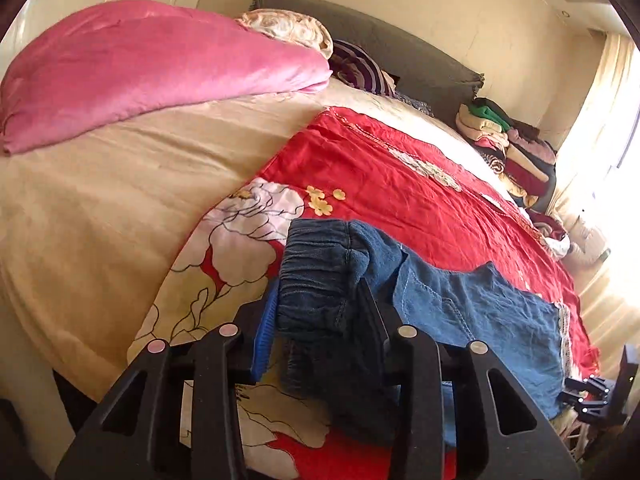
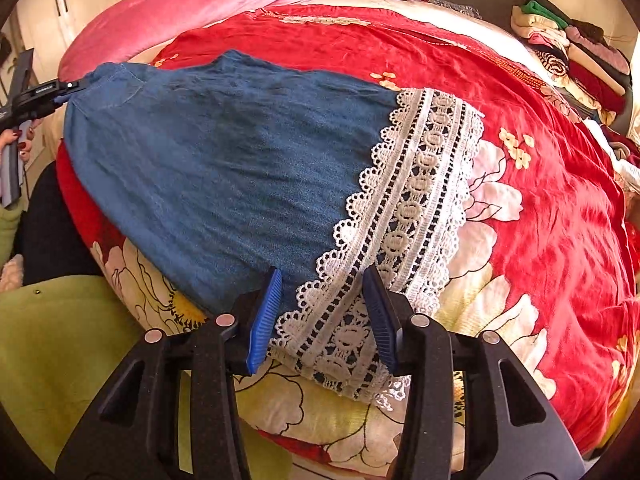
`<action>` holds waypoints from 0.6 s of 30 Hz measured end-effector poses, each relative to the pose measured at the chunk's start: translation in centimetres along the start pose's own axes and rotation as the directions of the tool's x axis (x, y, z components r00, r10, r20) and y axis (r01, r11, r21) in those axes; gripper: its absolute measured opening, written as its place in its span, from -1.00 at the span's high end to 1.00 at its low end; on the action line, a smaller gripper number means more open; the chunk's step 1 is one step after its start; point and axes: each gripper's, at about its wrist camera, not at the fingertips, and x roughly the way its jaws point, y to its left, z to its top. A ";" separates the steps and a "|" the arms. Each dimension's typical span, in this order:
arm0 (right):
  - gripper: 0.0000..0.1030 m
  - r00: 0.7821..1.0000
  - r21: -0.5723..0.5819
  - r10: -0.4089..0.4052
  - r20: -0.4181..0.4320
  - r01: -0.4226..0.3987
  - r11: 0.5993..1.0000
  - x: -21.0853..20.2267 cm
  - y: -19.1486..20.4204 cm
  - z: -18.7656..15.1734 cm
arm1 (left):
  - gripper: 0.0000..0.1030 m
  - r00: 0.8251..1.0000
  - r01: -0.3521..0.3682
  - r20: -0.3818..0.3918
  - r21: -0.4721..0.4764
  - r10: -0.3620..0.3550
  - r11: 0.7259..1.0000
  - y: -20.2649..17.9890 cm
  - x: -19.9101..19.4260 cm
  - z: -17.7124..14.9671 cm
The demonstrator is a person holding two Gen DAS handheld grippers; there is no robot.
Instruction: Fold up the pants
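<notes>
Blue denim pants with a white lace hem lie spread across the red flowered bedspread. My left gripper has its jaws around the bunched elastic waistband, which fills the gap between the blue pads. My right gripper is at the lace hem on the near edge, jaws apart with lace between them. The left gripper also shows in the right wrist view, at the far waist end. The pants also show in the left wrist view.
A pink duvet and pillows lie at the head of the bed. A stack of folded clothes sits at the far right by the window. Beige sheet covers the left side. A green cloth lies below the bed edge.
</notes>
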 end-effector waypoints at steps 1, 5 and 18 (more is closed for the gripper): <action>0.24 1.000 -0.001 0.000 -0.002 0.000 1.000 0.1 0.1 -0.1 | 0.25 1.000 -0.017 -0.026 0.015 0.017 1.000 -0.1 0.8 -0.2; 0.19 1.000 0.004 0.016 0.005 -0.016 1.000 -0.3 0.0 0.0 | 0.11 0.999 -0.013 -0.043 -0.019 0.012 1.000 0.8 1.0 -1.0; 0.61 0.992 0.074 0.022 0.124 -0.032 0.997 -4.9 -2.8 0.2 | -0.29 0.976 0.217 -0.041 0.256 -0.214 0.942 -11.1 -3.5 -2.4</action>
